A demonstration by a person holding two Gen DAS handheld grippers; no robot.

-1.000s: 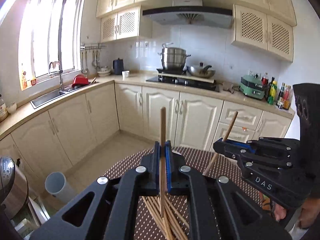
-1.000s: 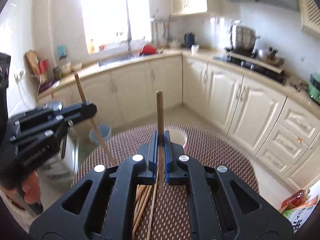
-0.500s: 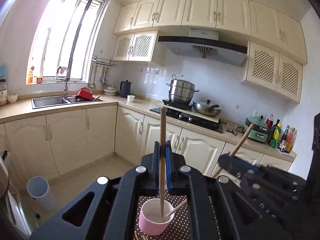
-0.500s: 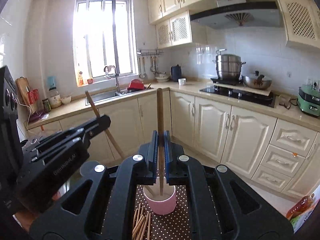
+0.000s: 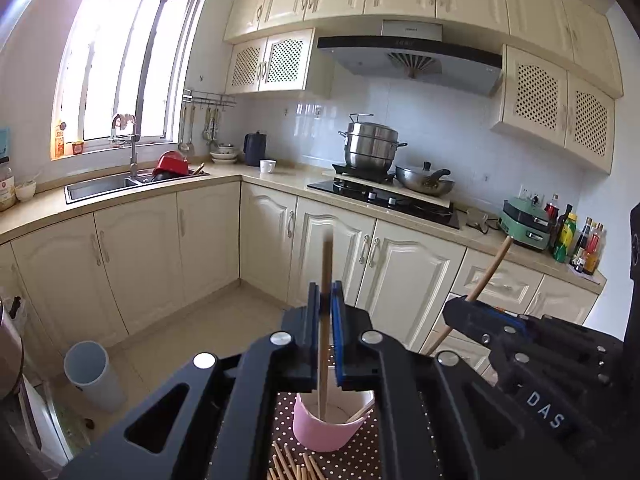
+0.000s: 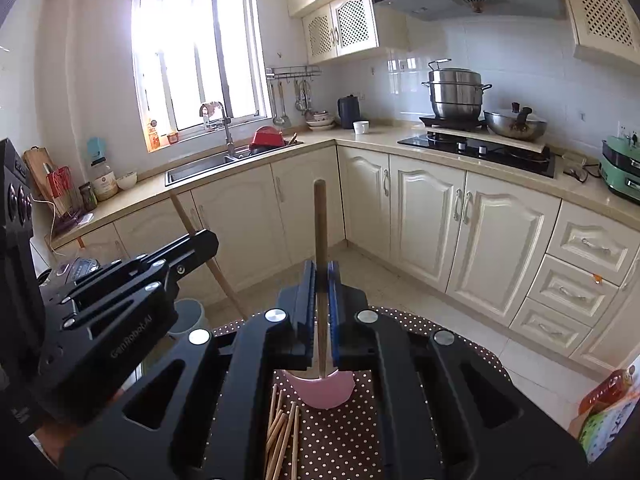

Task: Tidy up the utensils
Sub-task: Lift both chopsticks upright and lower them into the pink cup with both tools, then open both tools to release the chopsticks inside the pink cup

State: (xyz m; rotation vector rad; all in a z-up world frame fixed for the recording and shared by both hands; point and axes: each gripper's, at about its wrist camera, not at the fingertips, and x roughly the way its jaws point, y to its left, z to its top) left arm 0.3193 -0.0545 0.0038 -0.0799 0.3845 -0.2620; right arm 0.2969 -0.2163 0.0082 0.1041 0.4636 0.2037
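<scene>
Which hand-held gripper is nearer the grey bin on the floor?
Left. The left hand-held gripper sits between the grey bin and the right hand-held gripper.

Pink cup (image 5: 328,432) on a brown tablecloth (image 6: 332,440) with white polka dots, tan wooden chopsticks (image 6: 280,432) at its 7 o'clock. Black grippers with blue pads (image 5: 340,340), cream cabinets (image 6: 492,240), red pot (image 6: 267,136) in the sink.

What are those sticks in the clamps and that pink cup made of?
The sticks look like bare wood or bamboo: matte tan, faint grain, like the loose sticks on the dotted cloth. The pink cup is smooth and evenly coloured with a thin wall, probably plastic, possibly glazed ceramic.
</scene>
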